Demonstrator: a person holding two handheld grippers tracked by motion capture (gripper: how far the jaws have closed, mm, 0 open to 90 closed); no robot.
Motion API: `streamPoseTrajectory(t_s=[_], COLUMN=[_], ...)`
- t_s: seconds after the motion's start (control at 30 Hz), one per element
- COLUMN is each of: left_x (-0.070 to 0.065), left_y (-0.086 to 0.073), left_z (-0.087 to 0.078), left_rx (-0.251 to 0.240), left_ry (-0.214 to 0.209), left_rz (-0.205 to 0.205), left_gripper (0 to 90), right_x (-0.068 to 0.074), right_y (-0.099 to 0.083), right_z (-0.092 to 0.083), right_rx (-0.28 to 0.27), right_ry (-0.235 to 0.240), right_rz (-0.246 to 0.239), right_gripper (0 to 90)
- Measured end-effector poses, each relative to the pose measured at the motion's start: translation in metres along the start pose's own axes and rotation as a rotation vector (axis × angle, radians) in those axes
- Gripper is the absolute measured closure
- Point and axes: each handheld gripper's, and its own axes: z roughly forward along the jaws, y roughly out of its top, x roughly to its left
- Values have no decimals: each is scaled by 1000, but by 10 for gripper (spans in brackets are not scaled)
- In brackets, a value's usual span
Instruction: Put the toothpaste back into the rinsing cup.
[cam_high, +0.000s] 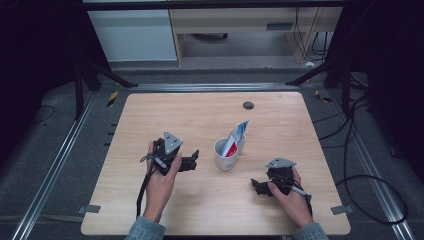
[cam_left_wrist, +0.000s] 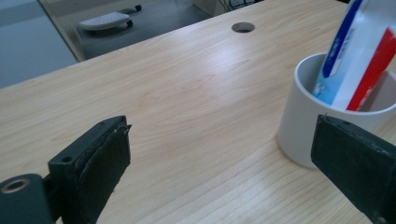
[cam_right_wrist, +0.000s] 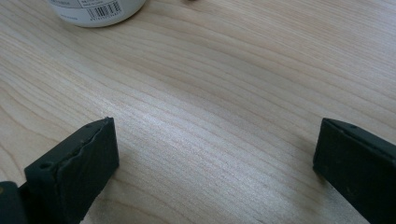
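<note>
With the tube (cam_high: 235, 138) standing in the white cup (cam_high: 225, 156), both spread claws, left claw (cam_high: 194, 159) nearest and right claw (cam_high: 257, 187) low over the worktop (cam_high: 200, 115), grip nothing, so the next move is probably closing on the cup.

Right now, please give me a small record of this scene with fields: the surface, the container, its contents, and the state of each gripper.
surface: wooden table with a round cable hole near the far edge
container: white cup, upright, near the table's middle
contents: toothpaste tube, white with blue and red, leaning out over the cup's rim
left gripper: open, holds nothing, pointed at the cup from its left
right gripper: open, holds nothing, low over bare wood, apart from the cup
</note>
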Motion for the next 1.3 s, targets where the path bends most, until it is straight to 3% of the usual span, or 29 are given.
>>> streamPoseTrajectory(t_s=[0.17,0.4,0.73,1.2,1.3], left_x=[12,26,43,61,67], left_y=[-17,-40,-58,-77,-81], left_z=[-2,0,0,2,4], left_rx=[54,99,152,186,216], left_ry=[11,22,44,70,71], left_rz=[12,-22,-28,-58,-67], left_gripper=[40,41,42,46,43], right_x=[1,0,0,0,1], right_y=[0,0,0,0,0], right_z=[-1,0,0,0,-1], right_rx=[5,0,0,0,5], right_ry=[9,0,0,0,9], right_rz=[15,-2,0,0,15], right_gripper=[4,4,4,4,4])
